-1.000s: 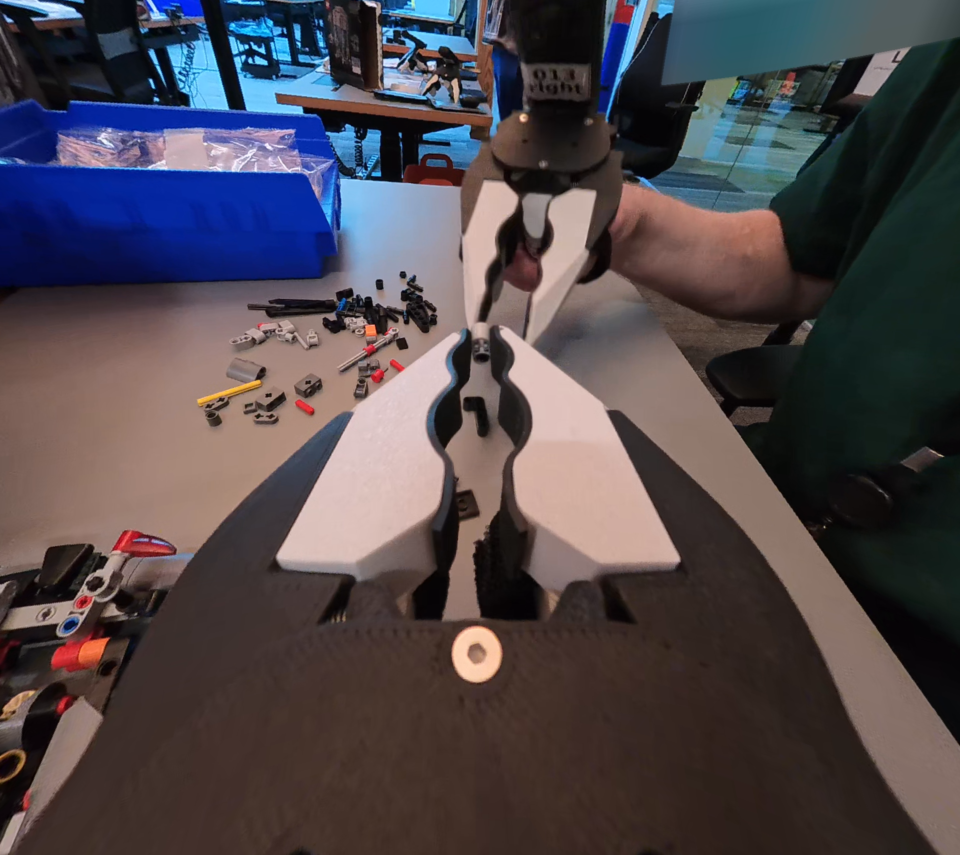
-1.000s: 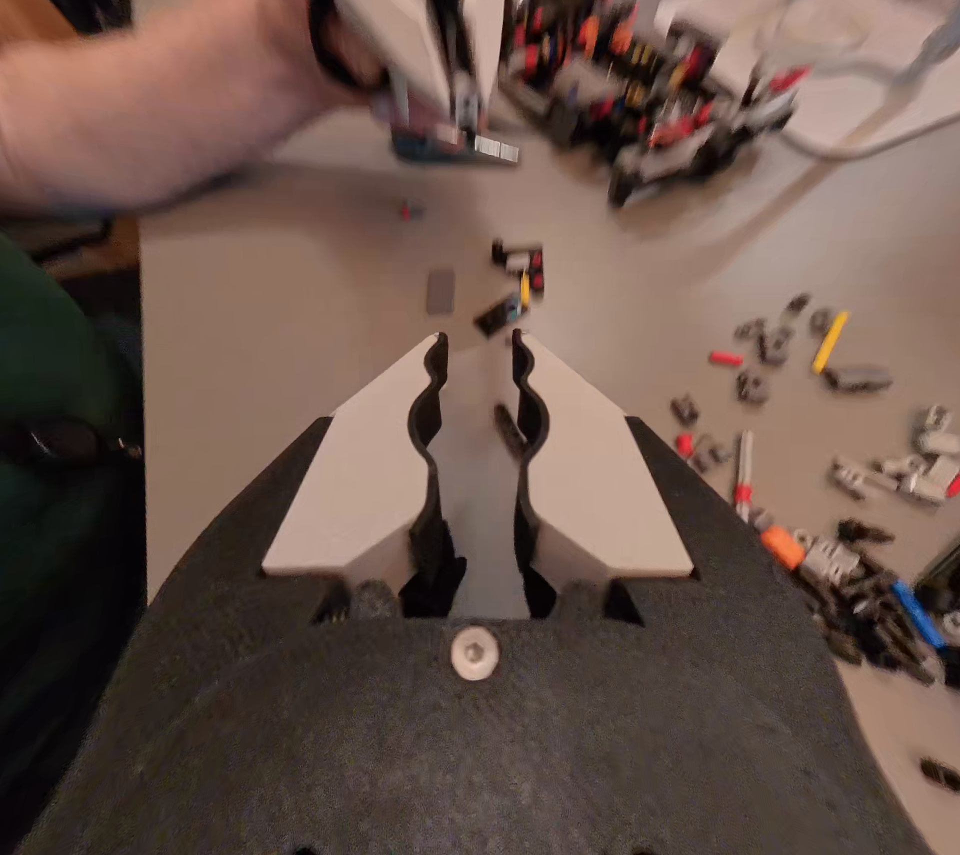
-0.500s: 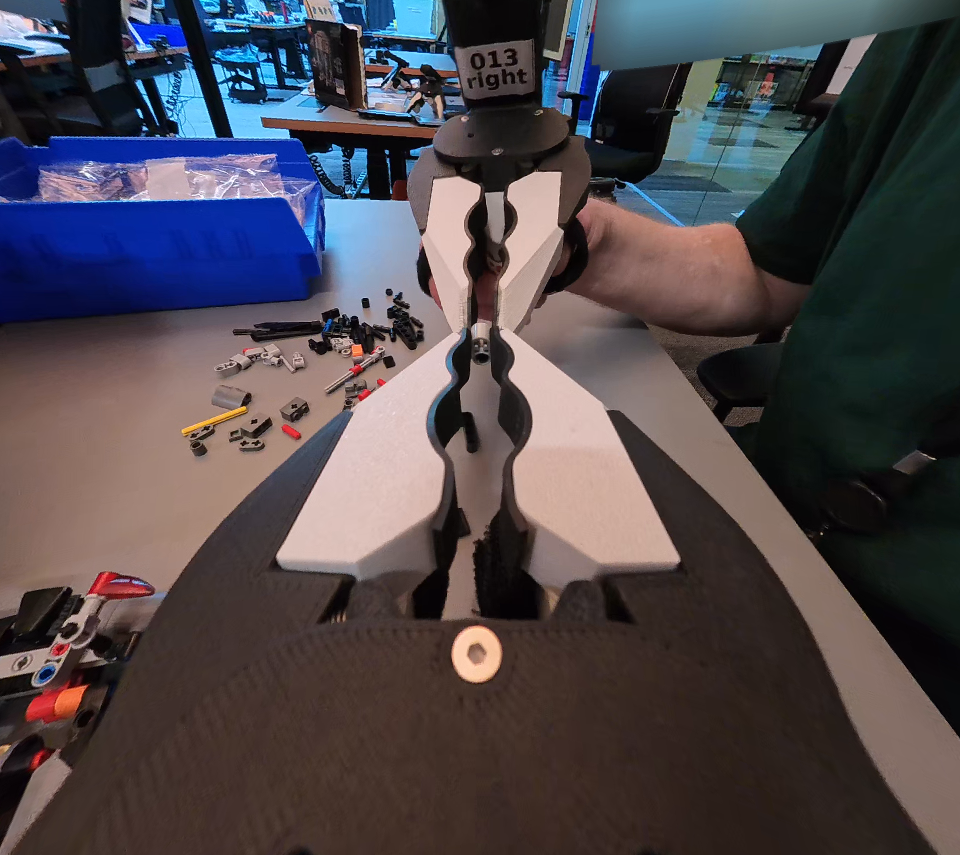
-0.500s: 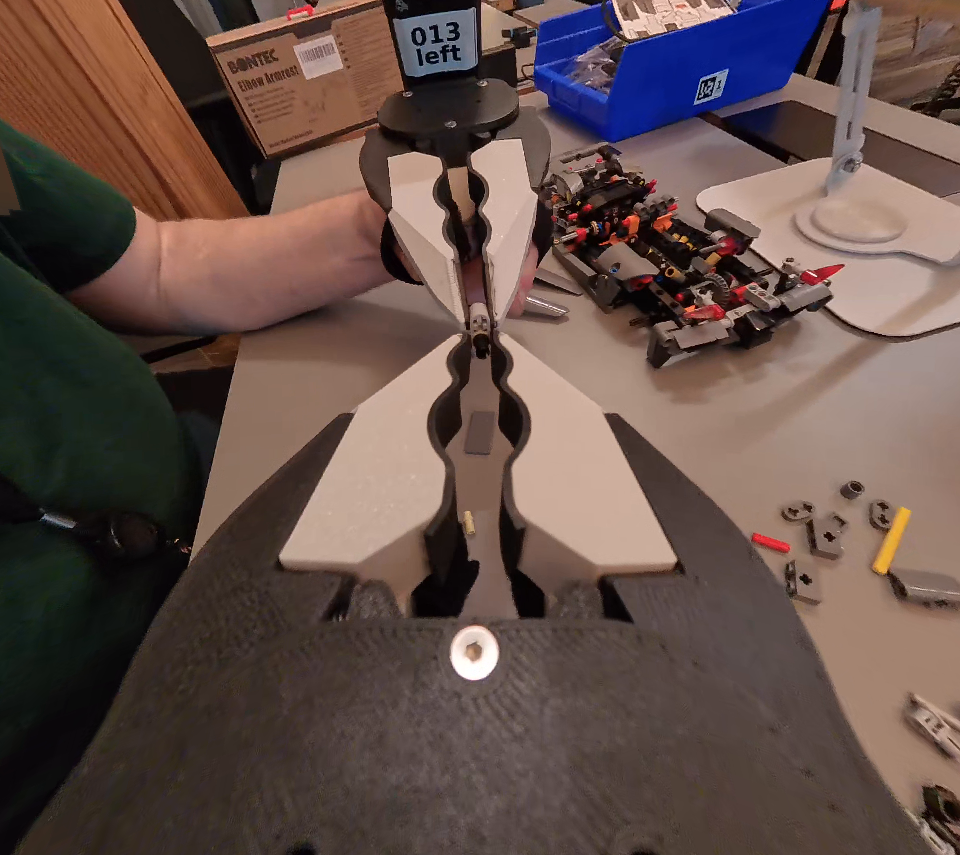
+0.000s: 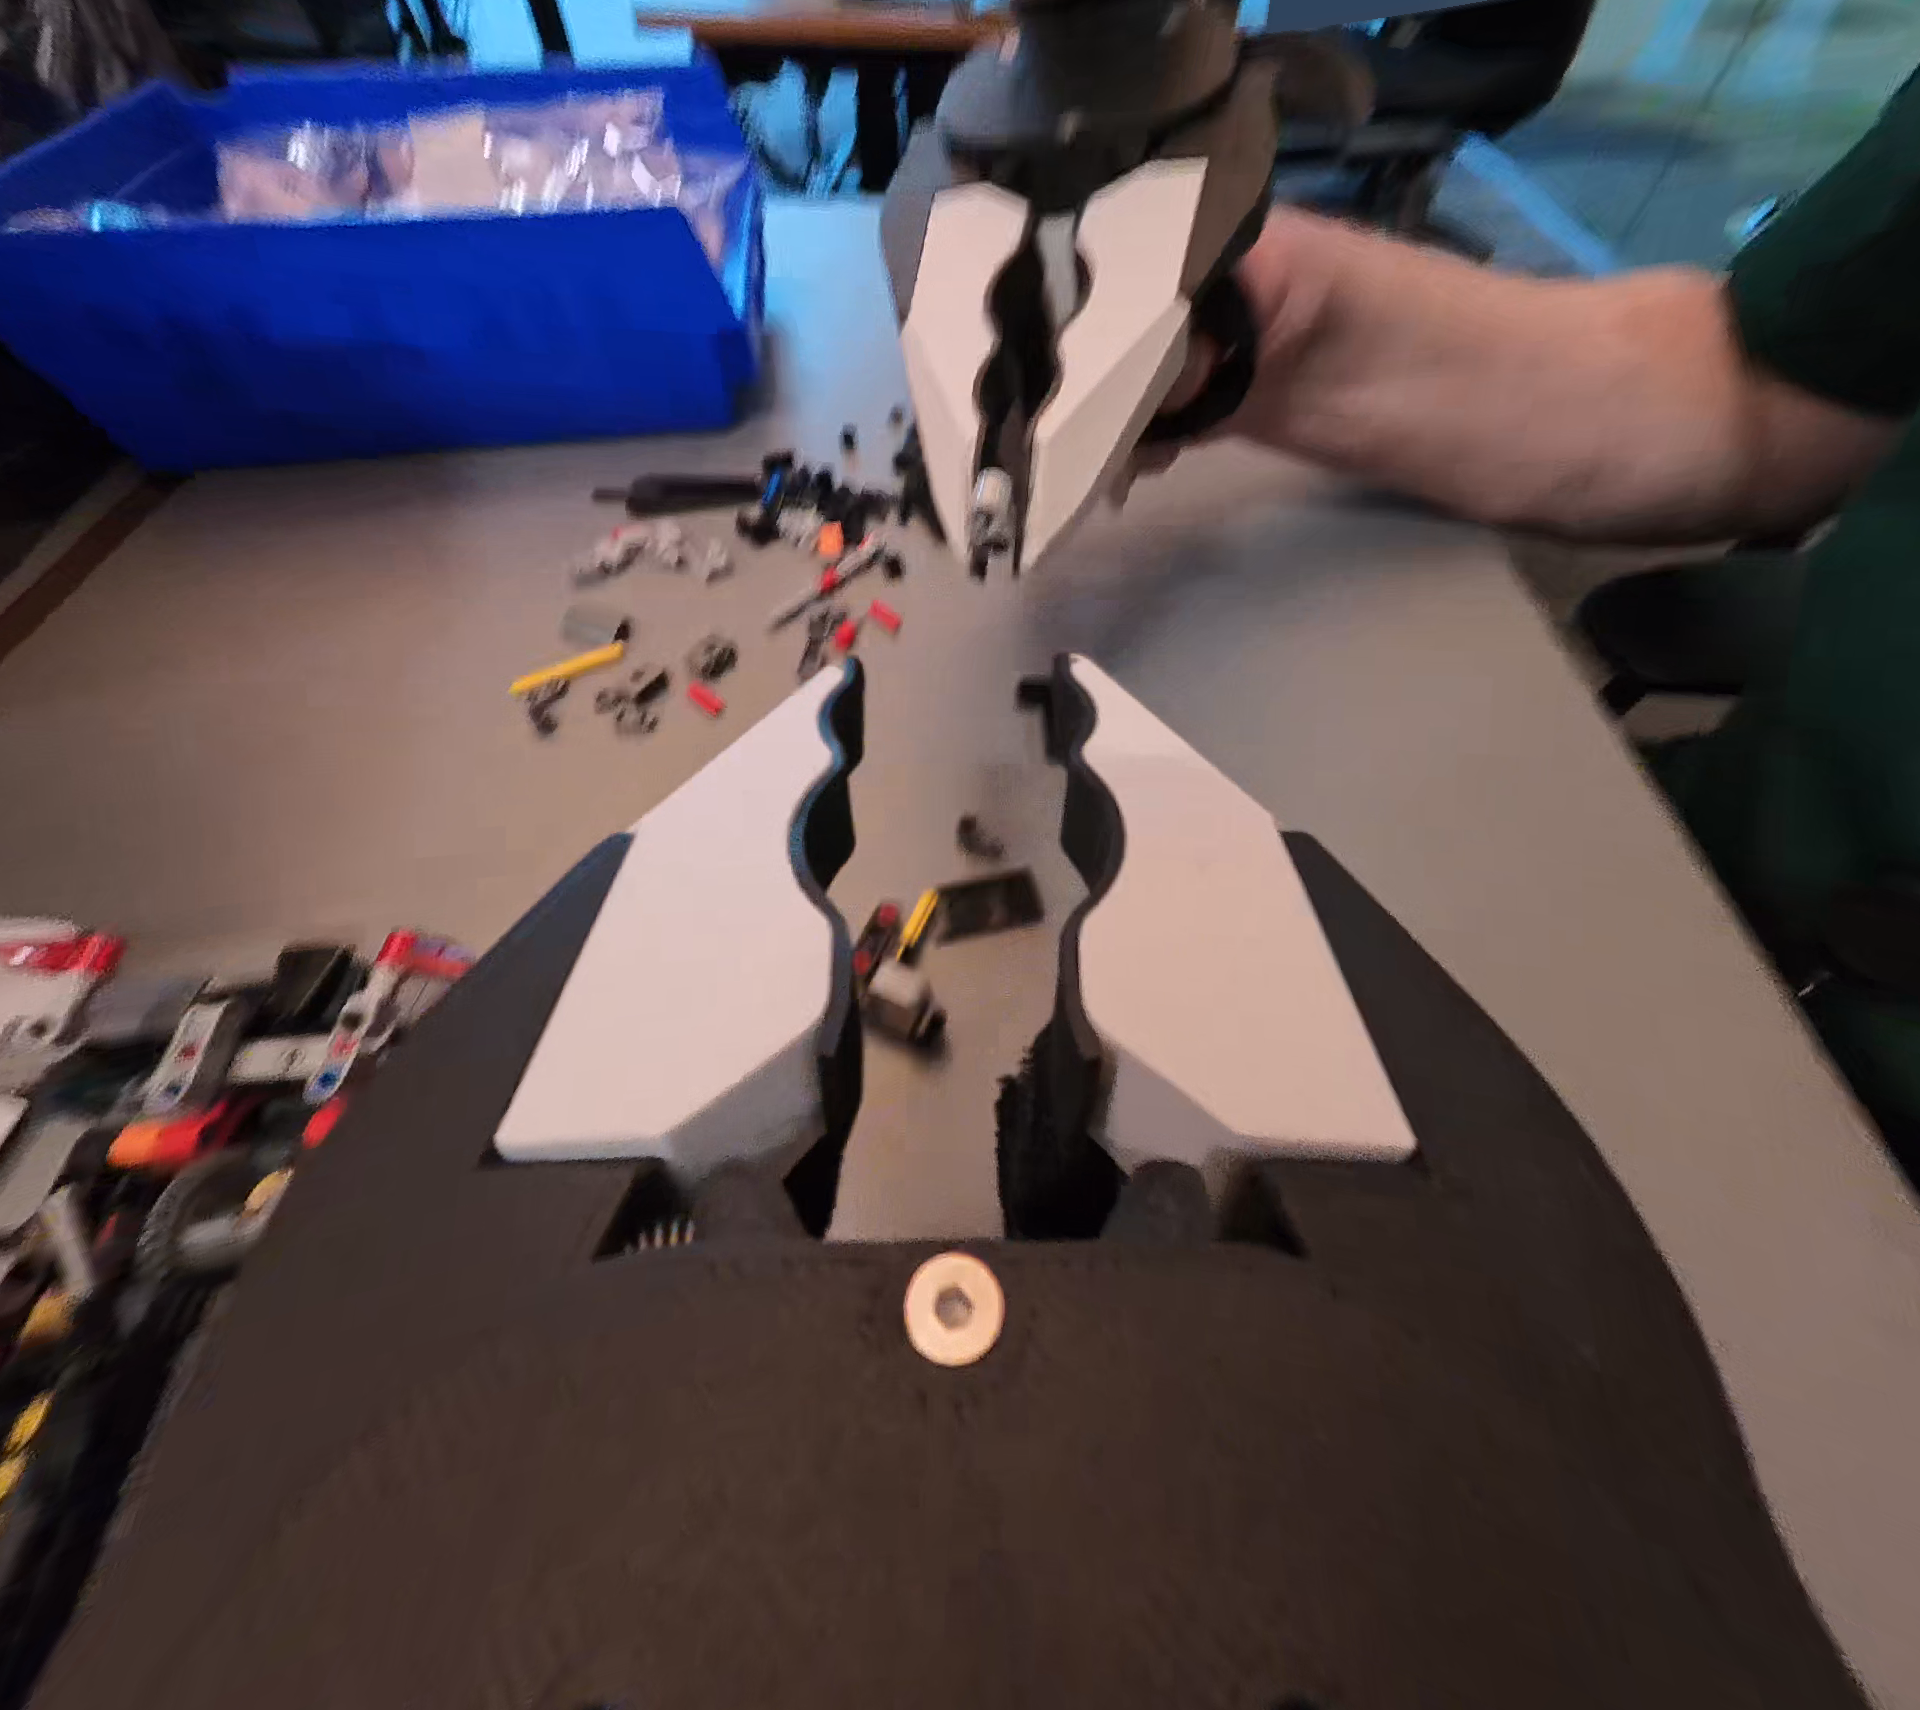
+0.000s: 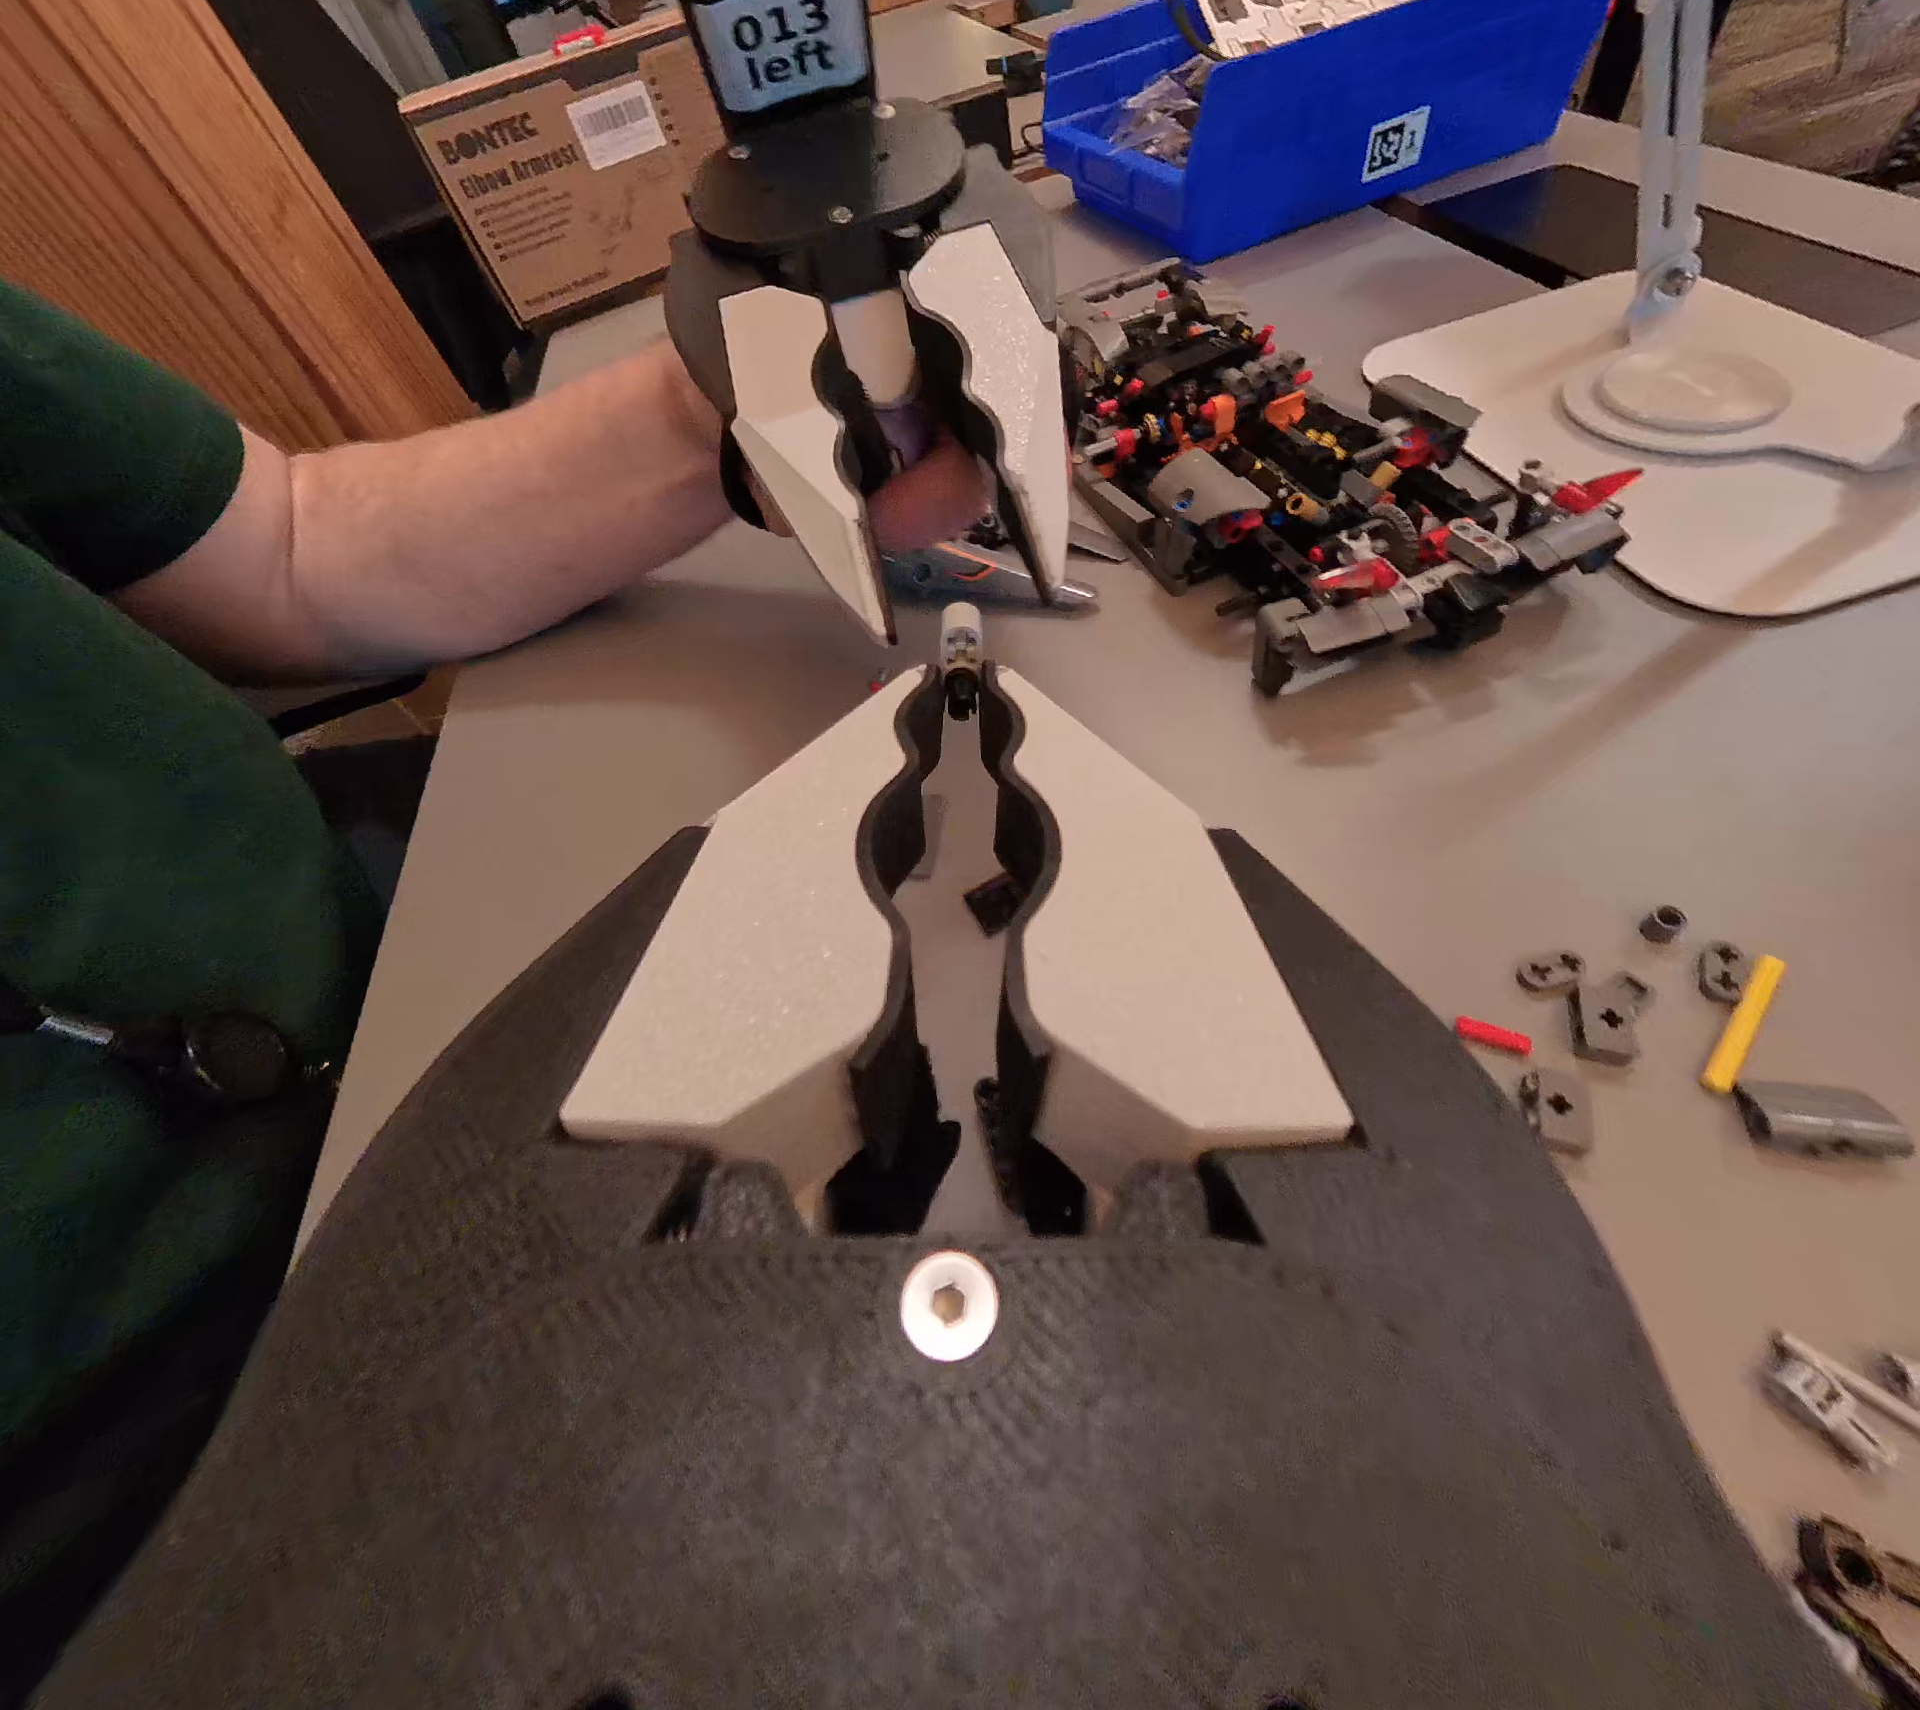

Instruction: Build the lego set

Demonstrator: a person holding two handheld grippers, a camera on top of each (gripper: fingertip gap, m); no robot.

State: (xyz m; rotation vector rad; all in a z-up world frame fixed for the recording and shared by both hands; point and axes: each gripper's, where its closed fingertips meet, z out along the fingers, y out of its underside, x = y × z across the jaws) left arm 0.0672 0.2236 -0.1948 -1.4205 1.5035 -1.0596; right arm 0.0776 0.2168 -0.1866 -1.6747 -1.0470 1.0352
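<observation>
Right gripper pinches a small grey-and-black connector piece; left gripper stands spread and empty.

In the right wrist view, the right gripper (image 6: 958, 684) has its jaws narrowed onto the connector piece (image 6: 958, 637), which pokes out past the tips at 12 o'clock. Just beyond, the left gripper (image 6: 971, 611) hangs with jaws wide, holding nothing. Farther, toward 1 o'clock, the half-built Lego car chassis (image 6: 1340, 497) rests on the grey table (image 6: 1351, 829); loose parts, among them a yellow axle (image 6: 1742, 1023), lie at 3 o'clock. The piece looks light, stiff and slick, so I judge it best taken across its grey barrel, squarely, lest it twist out.
</observation>
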